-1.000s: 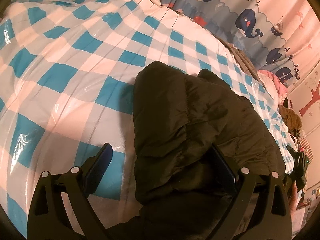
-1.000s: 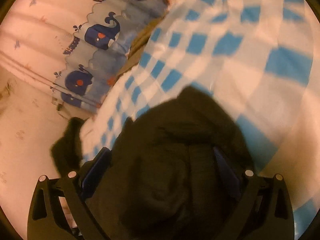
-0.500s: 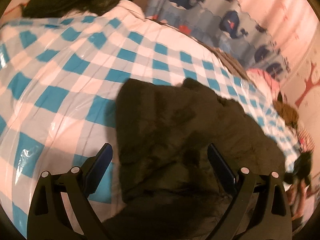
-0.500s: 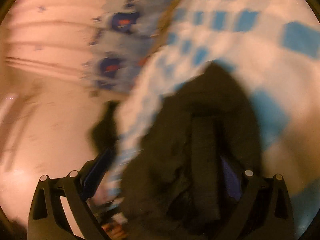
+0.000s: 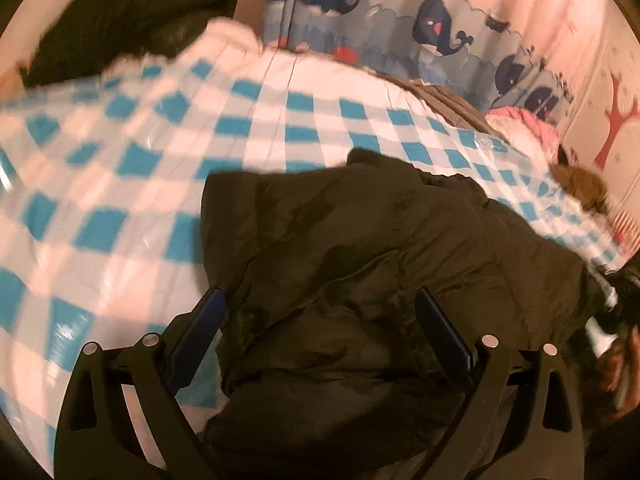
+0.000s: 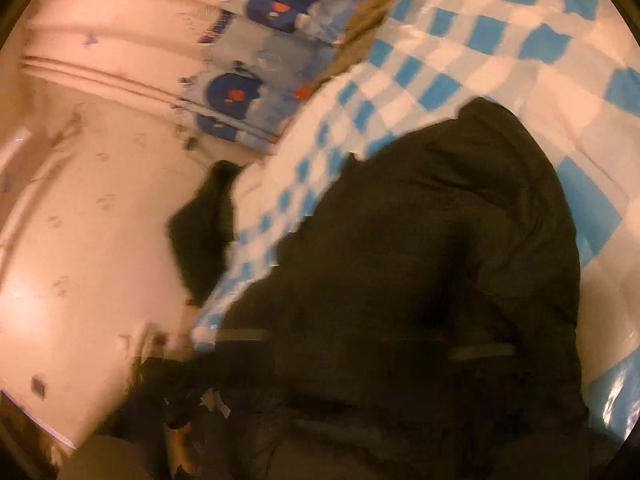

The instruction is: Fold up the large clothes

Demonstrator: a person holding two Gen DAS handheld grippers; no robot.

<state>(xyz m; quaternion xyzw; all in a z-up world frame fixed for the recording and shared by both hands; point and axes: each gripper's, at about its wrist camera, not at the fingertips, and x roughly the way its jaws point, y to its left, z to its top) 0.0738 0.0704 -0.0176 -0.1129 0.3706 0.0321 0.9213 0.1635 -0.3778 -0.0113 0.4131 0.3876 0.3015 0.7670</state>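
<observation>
A dark olive padded jacket (image 5: 360,240) lies bunched on the blue-and-white checked bed cover (image 5: 120,160). My left gripper (image 5: 320,294) stands open over its near edge, with jacket fabric lying between the blue pads and neither pad pressing on it. In the right wrist view the same jacket (image 6: 440,240) fills the lower middle and is blurred. The right gripper's fingers are buried in that dark fabric and do not show; they have just closed, with the jacket between them.
A whale-print curtain (image 5: 432,28) hangs behind the bed. Another dark garment (image 5: 132,20) lies at the bed's far left corner. Pink clothing (image 5: 528,128) and a brown item (image 5: 580,184) sit along the right edge. A pale wall (image 6: 80,200) is beside the bed.
The right gripper's fingers, wide apart around the jacket before, have closed and vanished into the fabric. Both views have lifted and rolled, and the jacket has shifted with them.
</observation>
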